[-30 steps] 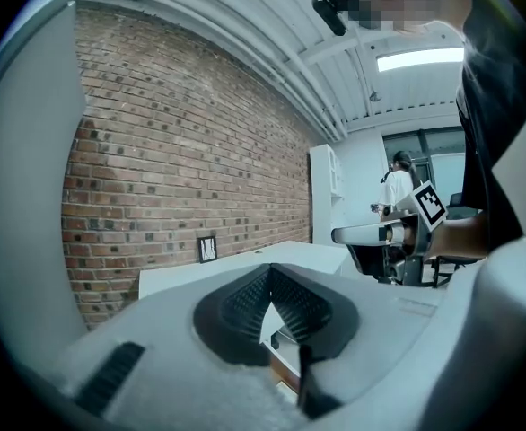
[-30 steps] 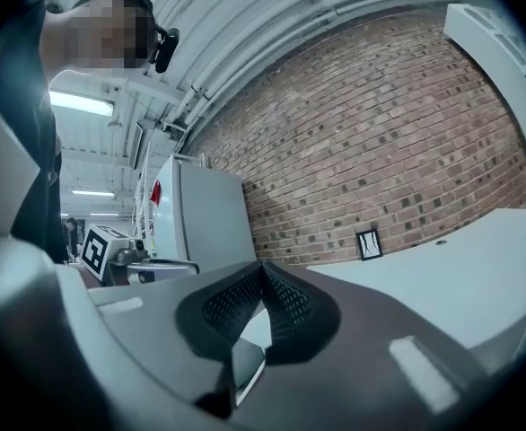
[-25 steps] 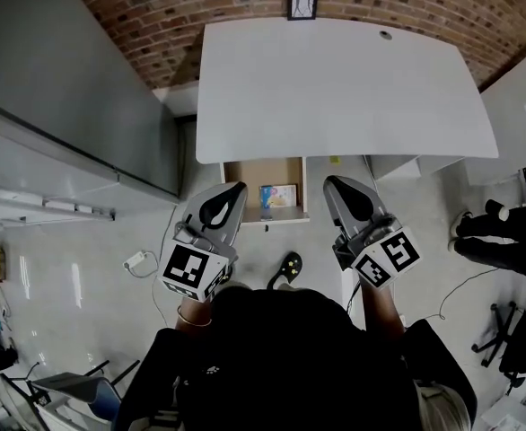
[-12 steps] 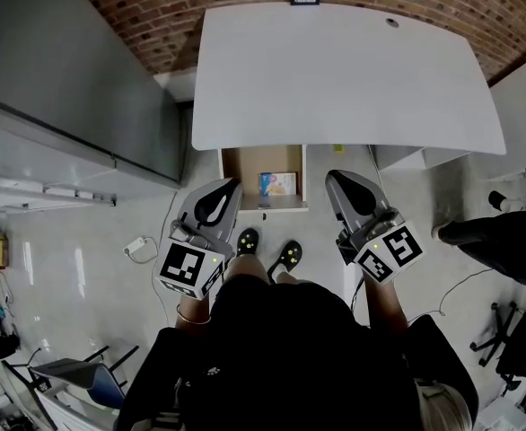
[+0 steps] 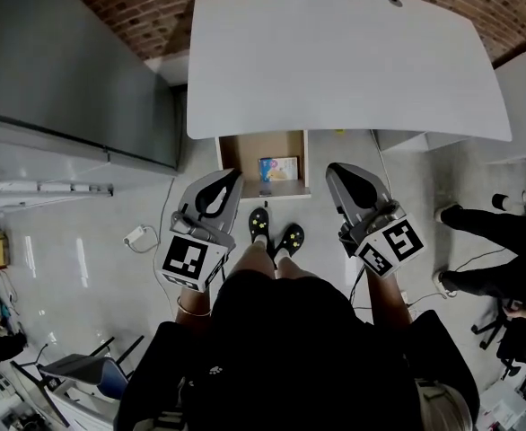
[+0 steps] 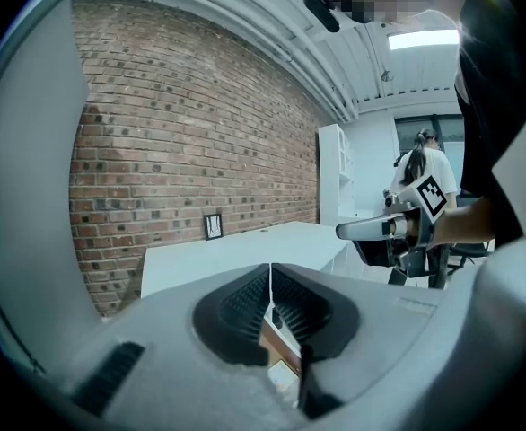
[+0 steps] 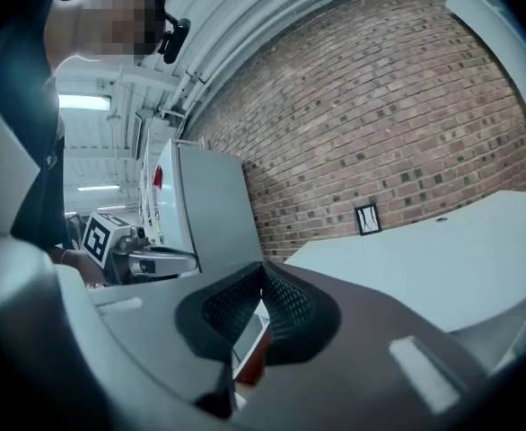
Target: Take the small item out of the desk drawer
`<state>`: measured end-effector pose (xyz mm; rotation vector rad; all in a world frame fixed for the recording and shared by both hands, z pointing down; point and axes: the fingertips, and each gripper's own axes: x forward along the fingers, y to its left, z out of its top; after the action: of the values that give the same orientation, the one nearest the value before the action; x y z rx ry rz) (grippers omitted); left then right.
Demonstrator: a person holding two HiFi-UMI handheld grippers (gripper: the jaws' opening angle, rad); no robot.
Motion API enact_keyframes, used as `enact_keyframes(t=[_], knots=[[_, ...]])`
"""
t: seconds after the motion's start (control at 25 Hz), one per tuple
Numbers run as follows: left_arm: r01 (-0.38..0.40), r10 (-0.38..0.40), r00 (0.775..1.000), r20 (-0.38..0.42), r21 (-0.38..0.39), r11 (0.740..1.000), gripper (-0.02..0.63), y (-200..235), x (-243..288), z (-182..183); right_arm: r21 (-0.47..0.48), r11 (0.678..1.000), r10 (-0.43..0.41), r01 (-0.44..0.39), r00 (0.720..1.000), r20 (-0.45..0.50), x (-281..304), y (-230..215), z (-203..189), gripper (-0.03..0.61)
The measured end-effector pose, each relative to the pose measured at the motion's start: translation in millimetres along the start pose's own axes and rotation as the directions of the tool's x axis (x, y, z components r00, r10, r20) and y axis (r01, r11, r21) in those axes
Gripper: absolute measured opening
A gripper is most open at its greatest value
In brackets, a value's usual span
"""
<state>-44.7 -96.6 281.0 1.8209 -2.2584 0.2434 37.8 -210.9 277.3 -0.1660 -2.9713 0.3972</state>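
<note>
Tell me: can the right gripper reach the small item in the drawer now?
Probably yes: the drawer stands open, the small item lies uncovered inside, and nothing blocks the right gripper. Its jaws are shut, though.

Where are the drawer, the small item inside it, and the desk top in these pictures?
drawer (image 5: 243, 158), head view, on its bare brown floor.
small item (image 5: 278, 168), head view, on the middle of its coloured face.
desk top (image 5: 335, 61), head view, on the middle of the white surface.
</note>
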Motion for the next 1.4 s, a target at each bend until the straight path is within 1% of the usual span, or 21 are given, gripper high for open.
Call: enact_keyframes(t=[0.16, 0.36, 0.52, 0.84, 1.0, 1.24, 1.4], knots=[[-0.002, 0.002, 0.999, -0.04, 0.002, 1.0, 0.006, 9, 2, -19, -0.008, 1.0, -0.002, 0.002, 0.999, -0.036, 10, -2, -15, 0.006], [0.006, -0.008, 0.998, -0.055, -0.03, 1.0, -0.002, 14, 4, -38, -0.015, 1.0, -0.017, 0.016, 0.997, -0.075, 19, -5, -32, 0.006], [0.014, -0.016, 0.997, -0.069, -0.034, 0.999, -0.002, 21, 9, -57, -0.017, 1.0, -0.025, 0.023, 0.994, -0.107, 28, -8, -49, 0.006], [0.026, -0.031, 0.991, -0.127, -0.047, 0.999, -0.002, 26, 22, -94, -0.009, 0.999, -0.041, 0.04, 0.985, -0.165, 36, -13, -83, 0.007], [0.035, -0.04, 0.986, -0.159, -0.033, 0.999, -0.001, 27, 32, -112, -0.006, 0.999, -0.048, 0.048, 0.982, -0.184, 40, -18, -98, 0.008], [0.047, -0.055, 0.982, -0.183, -0.051, 0.998, 0.0, 29, 47, -134, -0.007, 0.998, -0.057, 0.057, 0.976, -0.209, 46, -26, -118, 0.008], [0.05, -0.059, 0.978, -0.2, -0.048, 0.998, 0.006, 31, 56, -149, 0.008, 0.998, -0.062, 0.066, 0.972, -0.229, 50, -32, -134, 0.009]])
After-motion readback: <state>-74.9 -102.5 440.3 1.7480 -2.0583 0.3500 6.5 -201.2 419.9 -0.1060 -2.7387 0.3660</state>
